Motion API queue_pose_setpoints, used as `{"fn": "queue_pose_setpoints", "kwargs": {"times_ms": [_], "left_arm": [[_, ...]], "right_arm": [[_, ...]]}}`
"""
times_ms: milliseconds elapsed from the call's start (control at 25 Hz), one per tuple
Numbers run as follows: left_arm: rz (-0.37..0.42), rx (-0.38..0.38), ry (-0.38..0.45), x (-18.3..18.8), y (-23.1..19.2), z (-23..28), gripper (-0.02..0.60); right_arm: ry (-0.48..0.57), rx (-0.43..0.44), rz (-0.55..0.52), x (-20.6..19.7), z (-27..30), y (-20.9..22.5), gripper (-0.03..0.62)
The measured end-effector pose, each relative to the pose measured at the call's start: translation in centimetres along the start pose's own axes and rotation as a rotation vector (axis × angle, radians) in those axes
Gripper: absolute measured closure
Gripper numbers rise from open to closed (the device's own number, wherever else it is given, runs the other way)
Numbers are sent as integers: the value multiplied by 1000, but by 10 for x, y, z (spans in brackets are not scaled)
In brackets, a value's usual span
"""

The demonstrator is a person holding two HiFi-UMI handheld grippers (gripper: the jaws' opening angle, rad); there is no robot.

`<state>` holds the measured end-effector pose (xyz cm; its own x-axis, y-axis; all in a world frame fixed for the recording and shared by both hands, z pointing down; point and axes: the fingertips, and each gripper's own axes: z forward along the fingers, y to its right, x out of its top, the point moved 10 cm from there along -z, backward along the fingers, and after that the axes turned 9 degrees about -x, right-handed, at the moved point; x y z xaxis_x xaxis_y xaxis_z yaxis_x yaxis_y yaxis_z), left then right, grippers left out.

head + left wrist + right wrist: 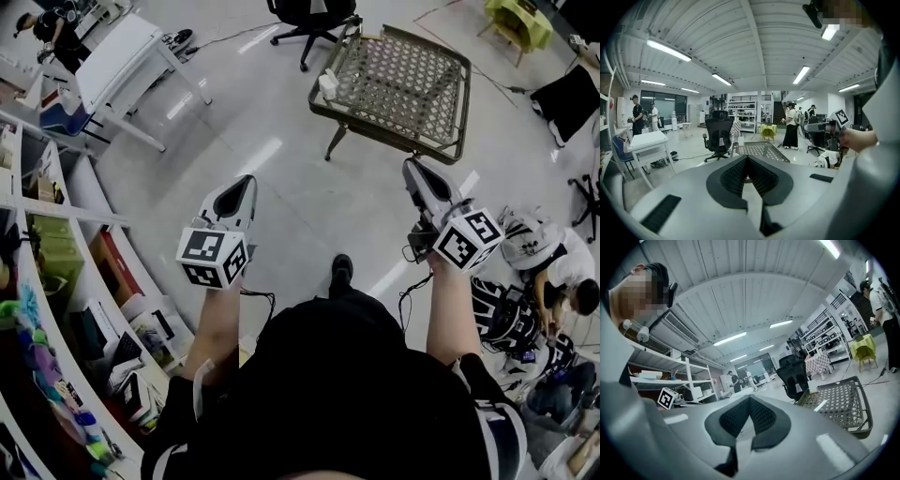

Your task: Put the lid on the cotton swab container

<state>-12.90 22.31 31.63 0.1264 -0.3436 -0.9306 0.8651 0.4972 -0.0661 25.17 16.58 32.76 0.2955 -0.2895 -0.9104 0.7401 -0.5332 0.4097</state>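
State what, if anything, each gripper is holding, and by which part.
Nothing is held: the grey left gripper and grey right gripper both have jaws together with nothing between them.

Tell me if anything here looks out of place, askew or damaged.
Nothing looks spilled or broken. One oddity: the left gripper and right gripper are both shut on nothing, held in mid-air short of the mesh table, where a small white item sits at one corner.
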Motion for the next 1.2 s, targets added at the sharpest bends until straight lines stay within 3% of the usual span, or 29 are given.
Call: {"fn": "queue_pose_setpoints", "kwargs": {"times_ms": [320, 600, 920, 1200], "left_arm": [[4, 23, 17, 22, -11, 40, 575], [-23, -13, 26, 24, -42, 86, 575], [-42, -91, 31, 49, -105, 174, 575], [-51, -148, 4, 73, -186, 238, 575]], "right_arm": [[27, 25, 4, 33, 38, 42, 585], [11, 5, 10, 41, 74, 58, 585], [-46, -43, -2, 53, 145, 88, 585], [-87, -89, 3, 66, 236, 97, 585]]}}
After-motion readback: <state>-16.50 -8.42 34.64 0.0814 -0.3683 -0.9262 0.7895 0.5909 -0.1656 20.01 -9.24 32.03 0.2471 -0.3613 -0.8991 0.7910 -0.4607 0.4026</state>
